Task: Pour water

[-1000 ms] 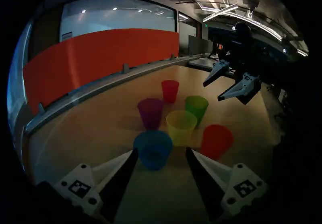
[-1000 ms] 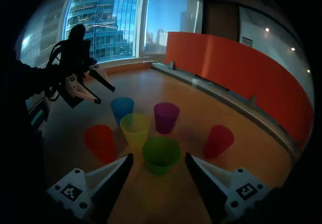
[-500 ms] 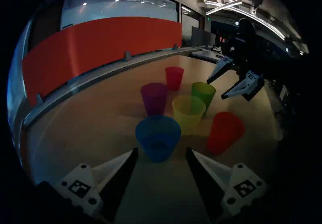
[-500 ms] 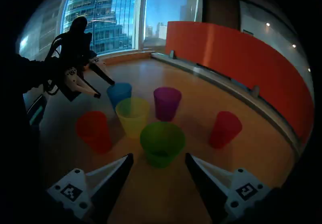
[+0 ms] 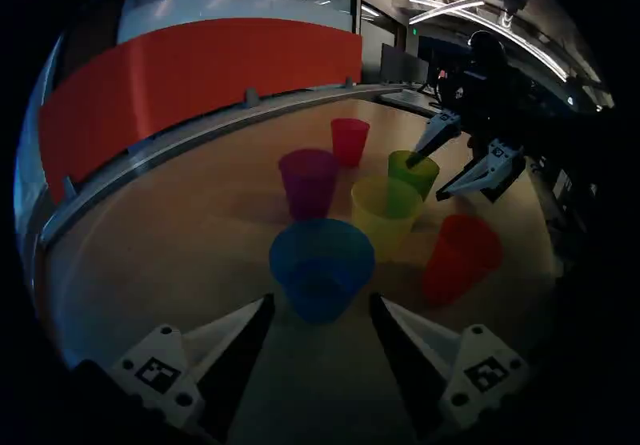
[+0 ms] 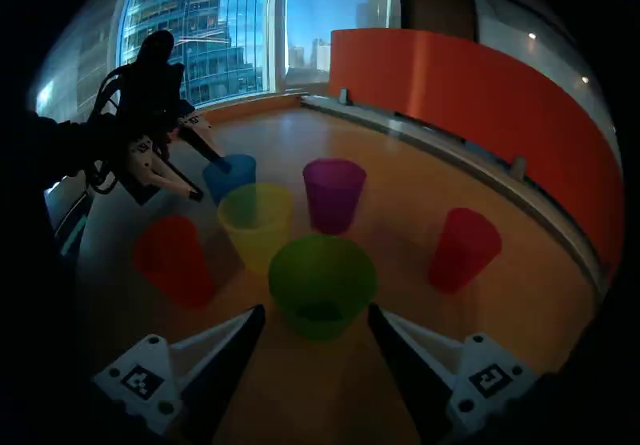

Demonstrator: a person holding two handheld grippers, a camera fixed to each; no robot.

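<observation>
Six plastic cups are standing clustered on a wooden tabletop (image 5: 184, 229). The left gripper (image 5: 321, 305) is hovering with jaws spread wide, and the blue cup (image 5: 322, 273) is sitting just ahead between its fingertips, untouched. Opposite, the right gripper (image 6: 317, 310) is facing the green cup (image 6: 322, 285) likewise, jaws wide, gripping nothing. A yellow cup (image 5: 386, 214) and a purple cup (image 5: 308, 182) are filling the middle, with a red cup (image 5: 350, 141) and a second red cup (image 5: 462, 257) flanking them. Whether any cup is holding water cannot be told.

Blue cup (image 5: 322, 273), purple cup (image 5: 308, 181), yellow cup (image 5: 386, 217), green cup (image 5: 414, 174), before an orange wall (image 5: 200, 69).
</observation>
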